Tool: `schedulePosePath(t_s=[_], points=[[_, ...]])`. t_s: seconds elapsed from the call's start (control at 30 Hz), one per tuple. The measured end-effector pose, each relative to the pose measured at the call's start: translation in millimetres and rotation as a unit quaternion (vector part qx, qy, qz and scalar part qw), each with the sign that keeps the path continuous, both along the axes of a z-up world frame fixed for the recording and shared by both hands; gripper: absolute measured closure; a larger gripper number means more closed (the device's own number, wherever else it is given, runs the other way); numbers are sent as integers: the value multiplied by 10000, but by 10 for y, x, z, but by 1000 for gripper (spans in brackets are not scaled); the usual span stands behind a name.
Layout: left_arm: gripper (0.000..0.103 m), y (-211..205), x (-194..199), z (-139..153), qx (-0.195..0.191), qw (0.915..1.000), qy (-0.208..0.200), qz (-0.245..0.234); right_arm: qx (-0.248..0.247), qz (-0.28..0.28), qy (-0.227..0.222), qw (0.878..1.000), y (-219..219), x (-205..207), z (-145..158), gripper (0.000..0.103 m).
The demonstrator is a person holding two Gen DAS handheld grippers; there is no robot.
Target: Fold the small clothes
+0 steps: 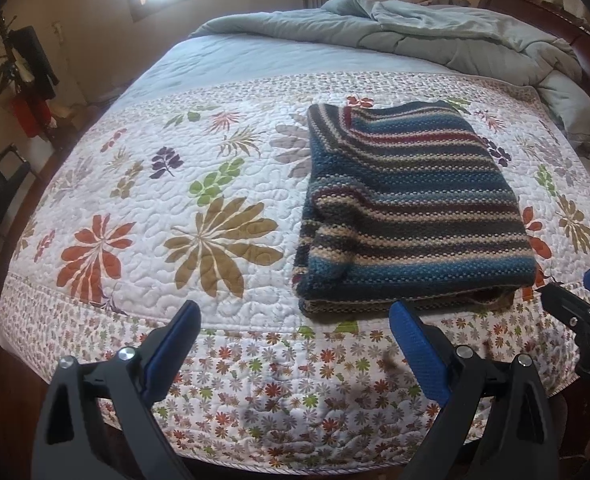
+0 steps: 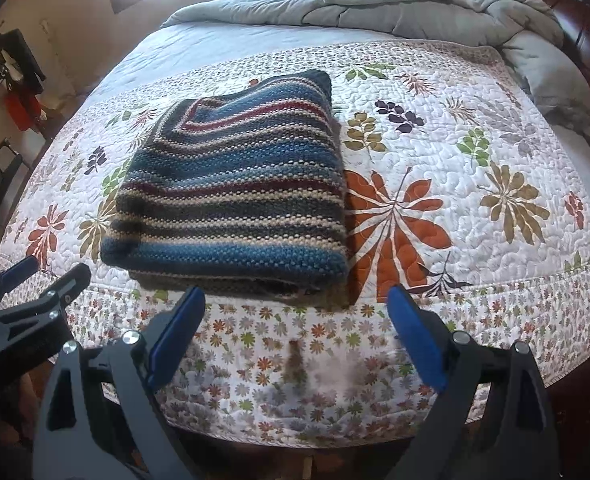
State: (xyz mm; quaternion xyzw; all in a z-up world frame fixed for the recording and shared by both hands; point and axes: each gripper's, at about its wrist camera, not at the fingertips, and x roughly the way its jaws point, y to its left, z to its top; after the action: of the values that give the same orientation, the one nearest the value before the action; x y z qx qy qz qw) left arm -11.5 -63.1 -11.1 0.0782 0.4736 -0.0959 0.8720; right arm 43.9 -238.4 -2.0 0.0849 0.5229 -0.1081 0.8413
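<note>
- The striped knitted sweater [image 1: 411,212] lies on the flowered quilt [image 1: 183,216] of the bed, near the near edge. It looks already folded into a thick, roughly square packet with several layers seen at its near side.
- The left gripper [image 1: 295,320] is released, with its blue fingers [image 1: 415,344] spread wide and holding nothing. It hovers over the near border of the quilt, not touching the cloth.
- The right gripper [image 2: 297,308] is also released and empty, its fingers [image 2: 413,332] apart. It hovers just at the near edge of the packet.
- The key relation: from the left gripper the sweater lies far and to the right, so only its right finger points at the near left corner. From the right gripper the sweater lies straight ahead and a little to the left. I judge the right hand is nearer and better lined up.
- The stripes run left to right, and the packet seems slightly longer in the near-far direction, but the fisheye bends the shape, so I am not sure.
- Each gripper is seen at the side of the other camera's view, so they are close beside each other.
- A grey duvet [image 2: 415,4] is bunched at the far end of the bed, well apart from the sweater.
- Writing: on the right gripper's body, at the edge of the left view, one letter like "U" is seen; the rest is cut off. No label is seen on the sweater.
</note>
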Motion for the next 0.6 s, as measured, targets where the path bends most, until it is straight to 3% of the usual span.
schedulePosePath(t_s=[0.6], points=[[7, 2, 6, -32, 81, 10000, -28, -32, -74, 68, 64, 9999, 10, 16, -20, 11]])
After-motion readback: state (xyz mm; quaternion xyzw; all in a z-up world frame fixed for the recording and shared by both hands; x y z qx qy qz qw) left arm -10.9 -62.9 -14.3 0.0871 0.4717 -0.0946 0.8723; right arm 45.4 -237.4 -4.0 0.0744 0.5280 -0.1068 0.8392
